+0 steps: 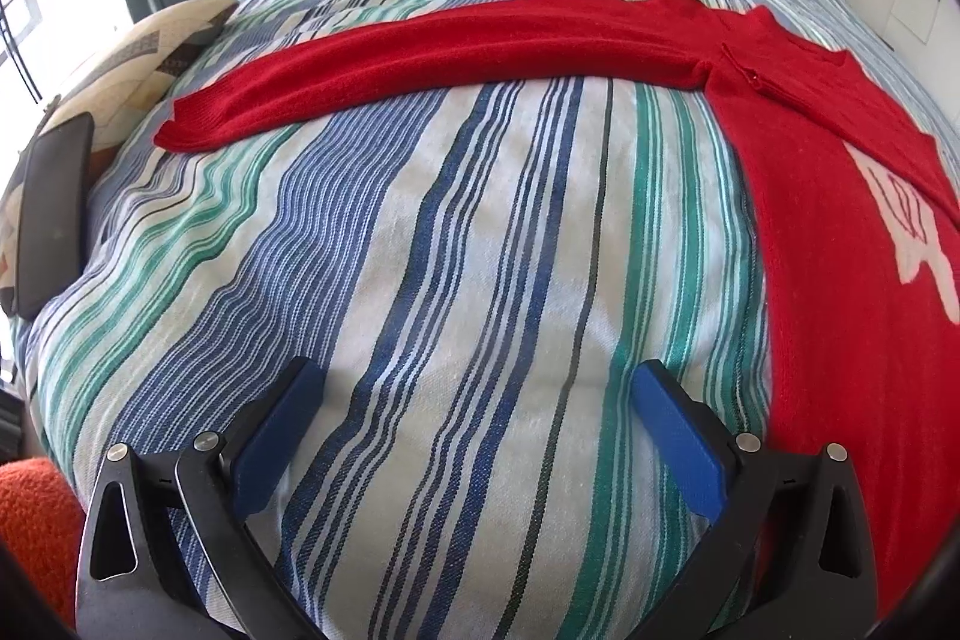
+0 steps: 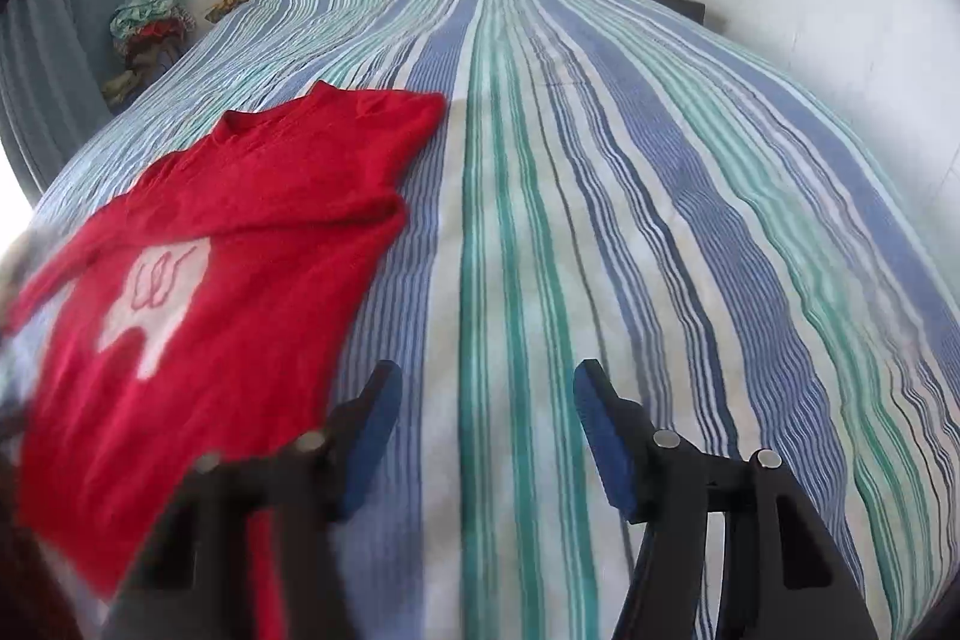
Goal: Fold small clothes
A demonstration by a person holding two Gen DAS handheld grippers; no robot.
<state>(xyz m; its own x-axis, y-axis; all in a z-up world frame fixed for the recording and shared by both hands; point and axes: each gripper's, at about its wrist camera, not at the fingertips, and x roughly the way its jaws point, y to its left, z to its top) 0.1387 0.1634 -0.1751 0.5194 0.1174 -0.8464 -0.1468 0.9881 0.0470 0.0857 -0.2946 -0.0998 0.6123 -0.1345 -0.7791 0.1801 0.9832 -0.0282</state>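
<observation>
Sweater (image 1: 828,196): one red knit, lying face up on the striped bedspread (image 1: 456,244); white motif on the chest.
Left-side sleeve (image 1: 420,58): stretched out straight across the bed, cuff end well apart from the body.
Other sleeve (image 2: 336,196): looks already folded in over the chest, though the right wrist view is blurred, so this is a judgement.
Handling: soft, limp, light; knit will sag and stretch if lifted by one point; some cling to the bedspread likely, no slip risk, nothing fragile.
Where to take hold: cuff of the outstretched sleeve for the next fold; after that, hem corners, pinching both layers.
Left gripper (image 1: 480,394): jaws spread wide, nothing between them, above bare bedspread, near the sweater's side edge but apart from it.
Right gripper (image 2: 486,394): jaws parted, nothing between them, just beside the sweater's lower edge, over bare stripes.
Count: one sweater, two sleeves, two grippers.
Also seen: one patterned cushion (image 1: 150,58), one dark phone (image 1: 54,214) at the bed edge, one heap of clothes (image 2: 150,22) in the far corner.
</observation>
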